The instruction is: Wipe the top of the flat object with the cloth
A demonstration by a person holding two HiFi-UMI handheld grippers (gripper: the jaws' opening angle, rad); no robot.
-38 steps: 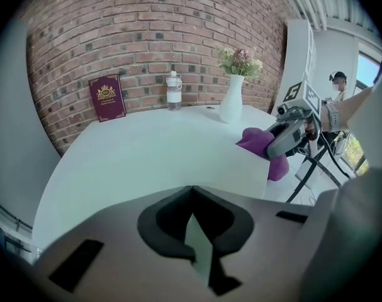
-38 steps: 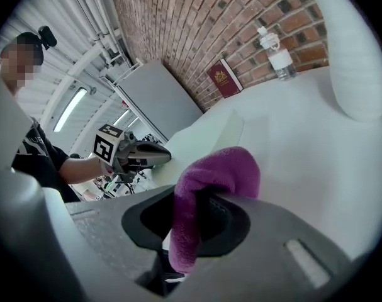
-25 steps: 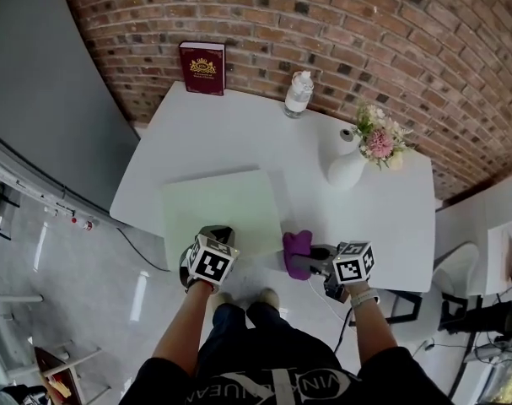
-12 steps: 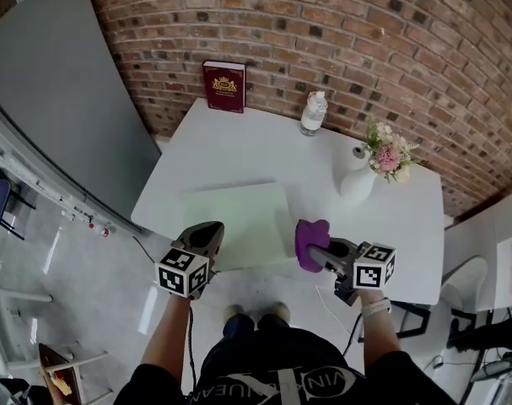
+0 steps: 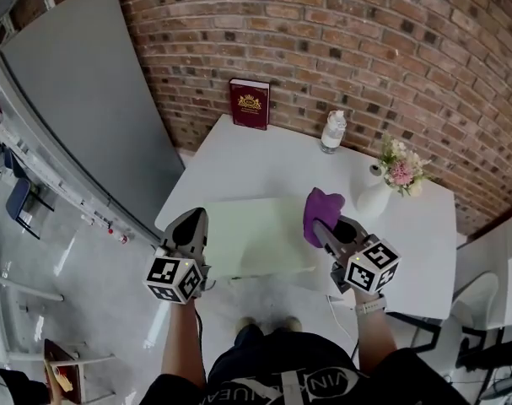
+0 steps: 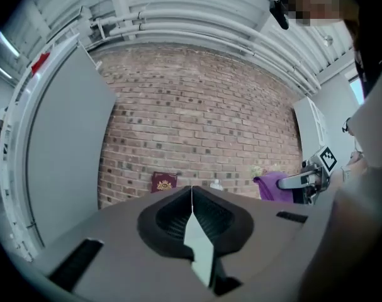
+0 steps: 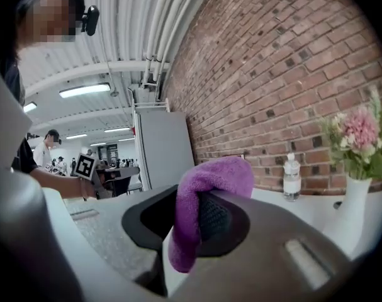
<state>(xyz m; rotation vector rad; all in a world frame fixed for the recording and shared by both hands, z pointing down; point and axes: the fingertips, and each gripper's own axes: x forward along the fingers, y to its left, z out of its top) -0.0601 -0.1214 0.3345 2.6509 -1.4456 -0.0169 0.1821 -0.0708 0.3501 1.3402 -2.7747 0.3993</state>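
A pale green flat mat [image 5: 256, 234] lies on the near part of the white table [image 5: 281, 163]. My right gripper [image 5: 319, 224] is shut on a purple cloth [image 5: 322, 207], held up in the air above the mat's right edge. In the right gripper view the cloth [image 7: 206, 184] drapes over and between the jaws. My left gripper [image 5: 191, 219] hovers at the mat's left edge, lifted off the table, jaws shut with nothing between them; its tips [image 6: 191, 192] point level at the brick wall. The left gripper view also shows the cloth [image 6: 270, 186] to the right.
At the table's far edge a dark red book [image 5: 249, 104] stands against the brick wall, with a small clear bottle [image 5: 332, 131] to its right. A white vase of pink flowers [image 5: 384, 191] stands right of the cloth. A grey board [image 5: 87, 116] leans at left.
Both grippers have risen from the table's near edge. The purple cloth has gone up with the right gripper, now above the mat's right edge. The left gripper has tilted up to level.
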